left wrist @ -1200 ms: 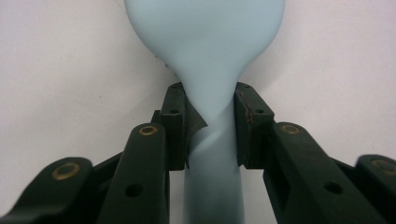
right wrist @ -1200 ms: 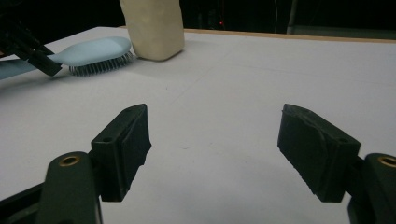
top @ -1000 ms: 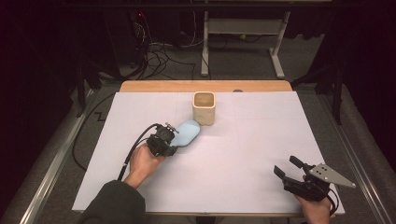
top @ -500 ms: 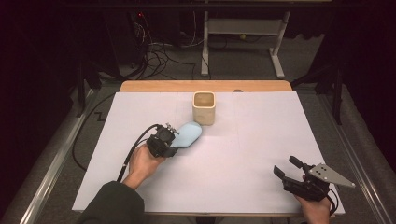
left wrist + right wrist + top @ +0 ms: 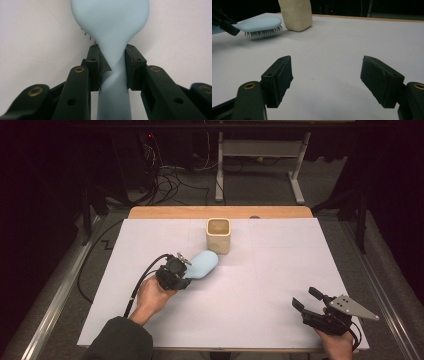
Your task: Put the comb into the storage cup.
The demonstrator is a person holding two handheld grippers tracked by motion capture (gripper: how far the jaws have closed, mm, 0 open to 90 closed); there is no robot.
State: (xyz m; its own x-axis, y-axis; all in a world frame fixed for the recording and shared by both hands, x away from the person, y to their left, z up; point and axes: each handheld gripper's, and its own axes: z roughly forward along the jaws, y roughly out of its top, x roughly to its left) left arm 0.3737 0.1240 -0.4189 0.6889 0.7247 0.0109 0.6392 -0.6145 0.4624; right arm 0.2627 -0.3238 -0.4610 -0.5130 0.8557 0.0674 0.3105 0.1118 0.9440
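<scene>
Nearest the person, the right gripper (image 5: 311, 303) rests at the worktop's (image 5: 260, 285) front right corner, jaws wide apart and empty, well apart from the work. Further in, the left gripper (image 5: 186, 275) is clamped on the handle of a pale blue hairbrush (image 5: 204, 264), bristles down, its head just short of the beige cup (image 5: 218, 235) beyond. Judged step: carrying the brush toward the cup. The next move likely calls for lifting and tipping the brush upright over the cup's mouth.
</scene>
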